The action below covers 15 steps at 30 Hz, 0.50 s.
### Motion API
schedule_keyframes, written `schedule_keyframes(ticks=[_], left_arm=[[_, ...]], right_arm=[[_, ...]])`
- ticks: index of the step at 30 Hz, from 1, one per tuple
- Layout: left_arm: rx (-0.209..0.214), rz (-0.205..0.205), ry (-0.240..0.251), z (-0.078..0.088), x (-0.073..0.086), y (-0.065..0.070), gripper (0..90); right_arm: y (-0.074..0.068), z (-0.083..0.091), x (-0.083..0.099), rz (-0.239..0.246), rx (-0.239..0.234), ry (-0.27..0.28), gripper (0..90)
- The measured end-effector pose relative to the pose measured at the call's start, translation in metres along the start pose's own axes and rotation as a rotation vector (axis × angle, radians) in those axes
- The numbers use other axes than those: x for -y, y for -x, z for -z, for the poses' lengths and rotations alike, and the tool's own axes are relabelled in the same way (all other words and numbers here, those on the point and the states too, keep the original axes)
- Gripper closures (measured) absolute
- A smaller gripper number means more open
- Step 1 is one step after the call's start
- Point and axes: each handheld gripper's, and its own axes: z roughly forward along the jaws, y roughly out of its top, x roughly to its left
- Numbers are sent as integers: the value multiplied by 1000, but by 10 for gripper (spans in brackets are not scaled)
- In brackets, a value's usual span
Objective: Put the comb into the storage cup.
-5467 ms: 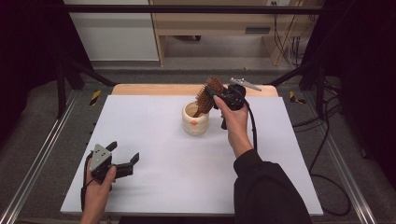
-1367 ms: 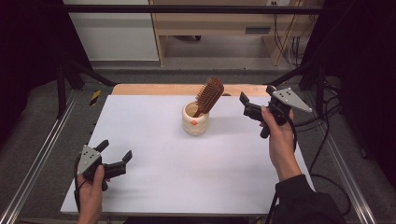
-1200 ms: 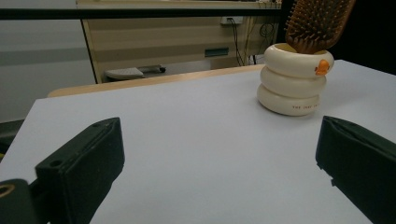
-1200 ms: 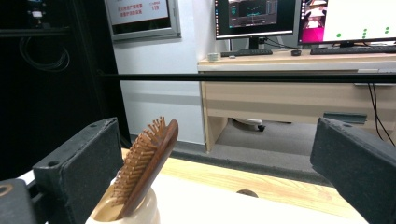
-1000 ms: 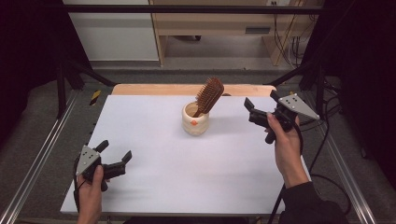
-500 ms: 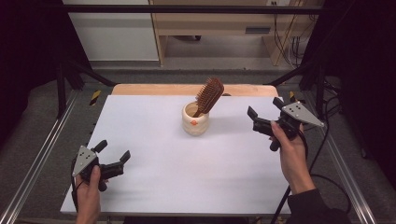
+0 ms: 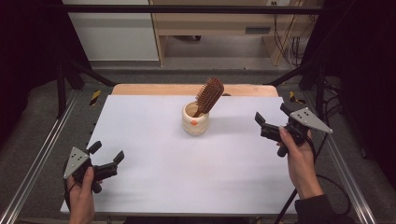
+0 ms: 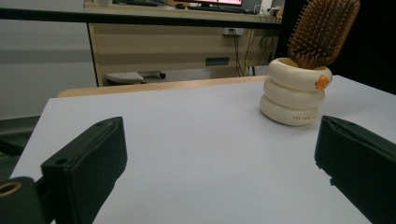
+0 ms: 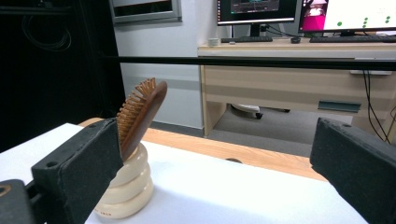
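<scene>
Currently we hold the left hand-held gripper (image 7: pixel 106 158) low at about seven o'clock on the white-topped desk (image 7: pixel 154 140), its two black jaws spread wide with nothing between them. In the left gripper view the jaws stand far apart over bare white surface. Our right hand-held gripper (image 7: pixel 271 119) sits out at about three o'clock, near the desk's right edge, and its jaws are likewise spread and empty; the grey three-cornered plate on top of it tilts toward the right.

Well apart from both grippers, at about twelve o'clock from the desk's middle, stands the cream ceramic cup shaped like three stacked rings (image 7: pixel 195 119). It is upright, with a small orange mark near its rim (image 8: pixel 320 82). Inside it rests the brown wooden paddle hairbrush (image 7: pixel 208 95), handle down in the cup and head up, leaning toward one o'clock in the high view. In the right gripper view the brush (image 9: pixel 142 109) shows its smooth wooden back, with the bristles facing away, and the cup (image 9: pixel 126 189) lies partly behind that gripper's left jaw.
</scene>
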Motion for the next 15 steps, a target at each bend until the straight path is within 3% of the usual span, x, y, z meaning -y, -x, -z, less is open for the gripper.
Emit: schedule_keyframes(ticks=[6,15], left_arm=[[-1,10,8,11,1,0,25],[5,39,24,11,3,-3,25]], right_arm=[[5,6,8,-11,2,2,26],[11,18,20,9,12,2,25]])
